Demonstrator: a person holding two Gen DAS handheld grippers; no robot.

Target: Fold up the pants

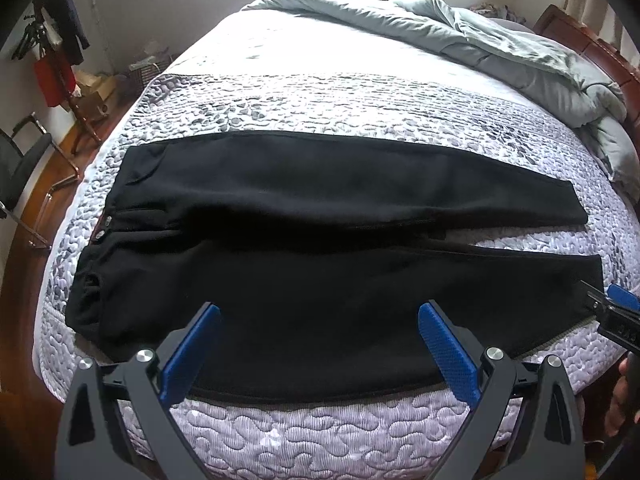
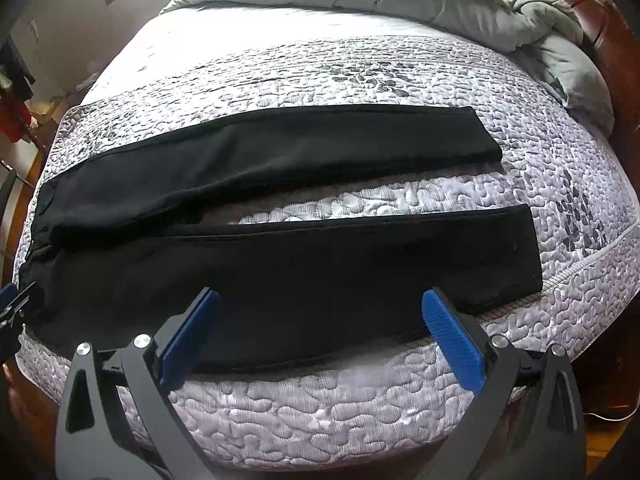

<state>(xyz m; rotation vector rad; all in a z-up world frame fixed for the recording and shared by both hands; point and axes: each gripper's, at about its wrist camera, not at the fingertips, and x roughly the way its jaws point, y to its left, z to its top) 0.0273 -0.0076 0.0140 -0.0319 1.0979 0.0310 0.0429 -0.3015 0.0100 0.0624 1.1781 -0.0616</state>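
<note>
Item: black pants point(image 1: 320, 248), laid flat across bed point(image 1: 320, 92), mid-frame in both views; waistband at frame left, legs splayed twd right.
Handling (est.): soft, thick, limp; light, not fragile.
Grip pts: near-edge seam, waistband, hem.
Left gripper point(image 1: 318, 312): jaws spread, empty.
Right gripper point(image 2: 320, 300): same.

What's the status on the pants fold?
Left gripper open, right gripper open, neither holding. Black fabric pants flat, unfolded on quilted mattress. Nothing blocking.
</note>
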